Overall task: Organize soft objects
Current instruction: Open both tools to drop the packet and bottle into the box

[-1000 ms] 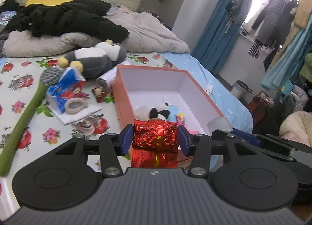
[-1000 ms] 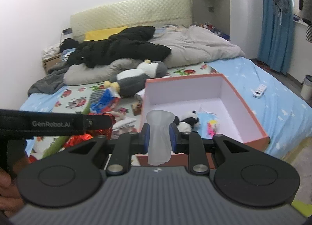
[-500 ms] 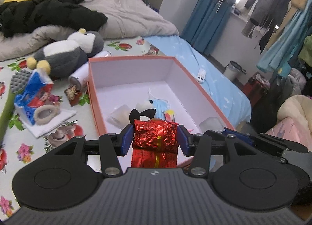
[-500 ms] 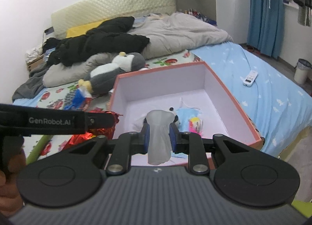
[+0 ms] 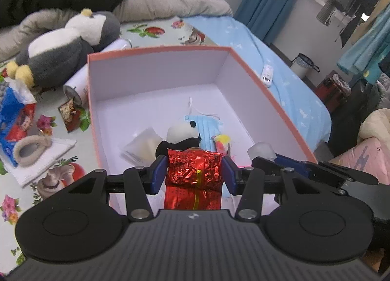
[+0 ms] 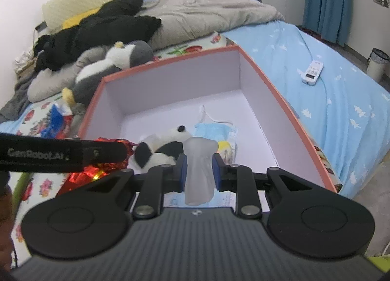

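Observation:
An orange box [image 5: 270, 94] with a white inside [image 6: 170, 91] lies on the bed. In it rest a panda plush [image 5: 179, 136], a blue face mask [image 5: 207, 127], a clear packet [image 5: 141, 145] and a small yellow toy [image 5: 223, 140]. My left gripper [image 5: 195, 173] is shut on a red foil packet [image 5: 195, 169], held over the box's near edge. My right gripper [image 6: 199, 171] is shut on a frosted translucent soft piece [image 6: 198, 169], also above the near part of the box. The left gripper's arm [image 6: 61, 155] shows at the left of the right wrist view.
A grey and white penguin plush [image 5: 68, 47] lies left of the box, beside a white can [image 5: 78, 83], a blue tissue pack [image 5: 14, 112] and a fuzzy ring [image 5: 31, 149]. Black clothes [image 6: 102, 27] and a grey quilt [image 6: 207, 15] lie behind. A remote [image 6: 313, 71] sits on the blue sheet.
Both grippers have moved forward and down toward the box, which now fills more of each view. Each still holds its object.

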### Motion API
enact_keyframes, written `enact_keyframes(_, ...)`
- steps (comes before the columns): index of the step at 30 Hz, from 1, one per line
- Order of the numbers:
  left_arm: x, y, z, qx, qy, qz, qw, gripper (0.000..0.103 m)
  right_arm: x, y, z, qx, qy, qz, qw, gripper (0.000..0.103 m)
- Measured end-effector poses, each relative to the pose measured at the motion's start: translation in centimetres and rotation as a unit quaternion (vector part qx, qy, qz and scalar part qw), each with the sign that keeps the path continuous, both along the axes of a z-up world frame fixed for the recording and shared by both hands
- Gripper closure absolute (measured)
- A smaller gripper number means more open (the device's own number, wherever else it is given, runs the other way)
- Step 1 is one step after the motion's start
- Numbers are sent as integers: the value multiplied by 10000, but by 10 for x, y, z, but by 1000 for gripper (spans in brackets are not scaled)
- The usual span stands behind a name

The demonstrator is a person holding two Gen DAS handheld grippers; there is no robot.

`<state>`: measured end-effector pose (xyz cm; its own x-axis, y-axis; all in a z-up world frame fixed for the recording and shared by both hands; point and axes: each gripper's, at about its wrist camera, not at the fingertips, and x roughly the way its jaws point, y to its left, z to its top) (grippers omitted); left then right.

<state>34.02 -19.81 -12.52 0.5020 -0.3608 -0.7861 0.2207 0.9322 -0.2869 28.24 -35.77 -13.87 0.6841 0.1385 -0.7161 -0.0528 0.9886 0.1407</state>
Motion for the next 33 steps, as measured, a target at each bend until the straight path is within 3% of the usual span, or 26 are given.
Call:
enact_keyframes(6, 19, -4, -18, 72, 184, 51, 9998, 48, 14, -6, -13, 78, 132, 13, 9999, 74)
enact_keyframes(11, 21, -5, -18, 120, 149, -61, 9998, 39, 13, -4, -10, 29, 114, 78, 9999, 64)
enact_keyframes(12, 20, -4, -16, 74, 123, -37, 9999, 38, 12, -4, -9, 12, 101, 50, 9999, 57)
enact_keyframes(14, 15, -1, -9, 21, 36, -47, 10000, 38, 8, -1, -4, -76, 19, 29, 10000, 55)
enact_keyframes(33, -96, 44, 67, -46, -843, 114, 9964, 38, -80, 23, 52, 197, -604, 40, 9980, 55)
